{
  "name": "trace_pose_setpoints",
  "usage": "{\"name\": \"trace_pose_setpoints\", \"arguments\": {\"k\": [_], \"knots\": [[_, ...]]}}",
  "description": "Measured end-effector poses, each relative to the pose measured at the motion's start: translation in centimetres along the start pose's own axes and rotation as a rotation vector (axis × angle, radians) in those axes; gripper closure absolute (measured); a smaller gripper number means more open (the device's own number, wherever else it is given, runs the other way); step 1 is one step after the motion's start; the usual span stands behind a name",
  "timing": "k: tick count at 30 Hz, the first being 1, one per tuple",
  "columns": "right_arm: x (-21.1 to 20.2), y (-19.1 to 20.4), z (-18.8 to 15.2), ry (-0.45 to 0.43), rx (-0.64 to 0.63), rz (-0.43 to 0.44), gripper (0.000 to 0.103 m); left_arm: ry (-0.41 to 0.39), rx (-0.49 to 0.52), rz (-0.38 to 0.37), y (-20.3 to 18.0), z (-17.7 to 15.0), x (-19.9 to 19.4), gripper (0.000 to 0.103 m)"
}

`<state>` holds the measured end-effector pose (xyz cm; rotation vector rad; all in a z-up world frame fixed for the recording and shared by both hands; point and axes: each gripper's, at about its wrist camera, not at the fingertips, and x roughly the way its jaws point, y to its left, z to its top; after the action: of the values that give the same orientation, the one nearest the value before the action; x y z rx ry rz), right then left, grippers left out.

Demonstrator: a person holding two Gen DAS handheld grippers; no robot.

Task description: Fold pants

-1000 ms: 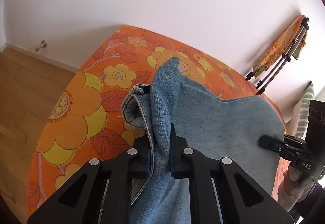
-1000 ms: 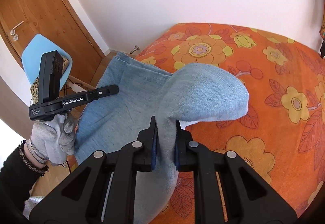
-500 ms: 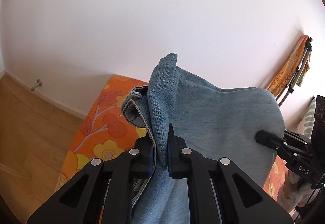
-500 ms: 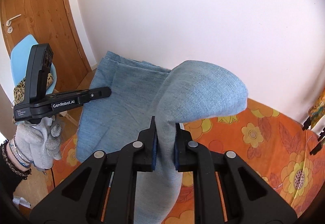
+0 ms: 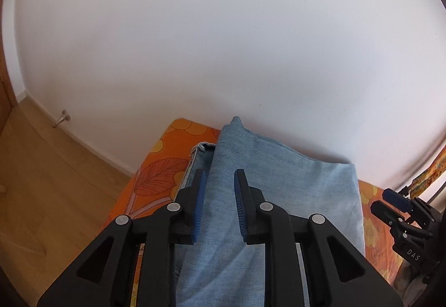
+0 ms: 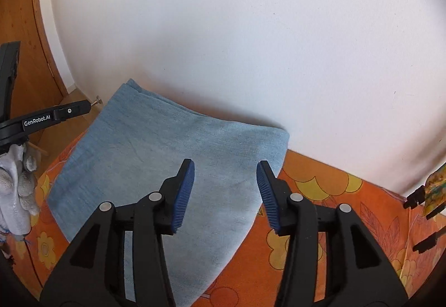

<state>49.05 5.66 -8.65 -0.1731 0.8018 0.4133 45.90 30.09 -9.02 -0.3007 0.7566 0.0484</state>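
Nearest to us, our left gripper (image 5: pixel 217 205) has just been opening: its blue pads (image 5: pixel 198 204) now stand a little off the denim that runs up between them, where half a second ago they were clenched on a bunched ridge of it. Our right gripper (image 6: pixel 224 194) has just been opening too, and wider; its jaws are spread with the cloth lying flat beneath them, no longer pinched. So both grips are released.

Just beyond the fingers, the pants (image 6: pixel 172 156) rest on the flowered orange bedspread (image 6: pixel 329 195), doubled over into a broad blue slab whose far edge lies close to the white wall (image 5: pixel 223 42). A second ago the fabric hung lifted in a hump above the bed; now it is laid down, with one hem (image 5: pixel 201 147) peeking out at the left beneath the top layer.

We judge this fold to be placed. What remains is likely to smooth it or fold it once more.
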Motion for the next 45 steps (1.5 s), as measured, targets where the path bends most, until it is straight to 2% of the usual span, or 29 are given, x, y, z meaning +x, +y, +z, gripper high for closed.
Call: {"name": "trace_pose_setpoints", "arguments": {"k": [6, 8, 10, 11, 12, 15, 18, 21, 23, 25, 30, 33, 35, 40, 45], "knots": [[-1.5, 0.3, -0.3, -0.001, -0.018, 0.038, 0.049, -0.011, 0.024, 0.016, -0.6, -1.2, -3.2, 0.083], [-3.3, 0.8, -0.9, -0.015, -0.037, 0.042, 0.049, -0.014, 0.044, 0.020, -1.8, -2.0, -5.1, 0.078], [-5.5, 1.6, -1.7, -0.035, -0.063, 0.047, 0.047, -0.025, 0.072, 0.025, -3.0, -3.0, -7.3, 0.065], [-6.7, 2.0, -2.0, -0.047, -0.077, 0.046, 0.044, -0.034, 0.079, 0.030, -3.4, -3.2, -8.5, 0.063], [-7.9, 2.2, -2.3, -0.060, -0.086, 0.046, 0.040, -0.037, 0.084, 0.031, -3.9, -3.6, -9.7, 0.056], [-11.8, 2.4, -3.3, -0.079, -0.076, 0.071, 0.037, -0.063, 0.122, 0.040, -5.8, -5.0, -13.5, 0.048], [-15.6, 2.5, -4.5, -0.087, -0.070, 0.079, 0.035, -0.085, 0.147, 0.053, -7.2, -6.5, -17.2, 0.035], [-18.8, 2.2, -5.6, -0.096, -0.062, 0.092, 0.029, -0.112, 0.155, 0.054, -8.3, -7.8, -20.7, 0.034], [-21.0, 1.9, -6.5, -0.112, -0.054, 0.091, 0.024, -0.128, 0.165, 0.052, -8.9, -8.6, -22.7, 0.030], [-23.3, 1.7, -7.5, -0.129, -0.045, 0.087, 0.016, -0.139, 0.171, 0.054, -9.7, -9.5, -24.6, 0.026], [-28.5, 0.8, -11.2, -0.162, -0.001, 0.078, 0.003, -0.200, 0.157, 0.030, -11.7, -12.6, -30.3, 0.021], [-31.2, 0.5, -14.0, -0.161, 0.011, 0.079, 0.003, -0.235, 0.169, 0.031, -13.4, -14.9, -33.4, 0.017], [-32.7, 0.3, -15.8, -0.161, 0.017, 0.069, 0.003, -0.228, 0.199, 0.026, -14.6, -16.5, -34.4, 0.014], [-36.5, -0.6, -19.5, -0.197, 0.054, 0.048, 0.000, -0.217, 0.208, 0.032, -16.8, -20.3, -36.0, 0.013], [-38.3, -1.4, -21.3, -0.224, 0.065, 0.051, 0.000, -0.183, 0.217, 0.074, -17.9, -22.3, -36.3, 0.013]]}}
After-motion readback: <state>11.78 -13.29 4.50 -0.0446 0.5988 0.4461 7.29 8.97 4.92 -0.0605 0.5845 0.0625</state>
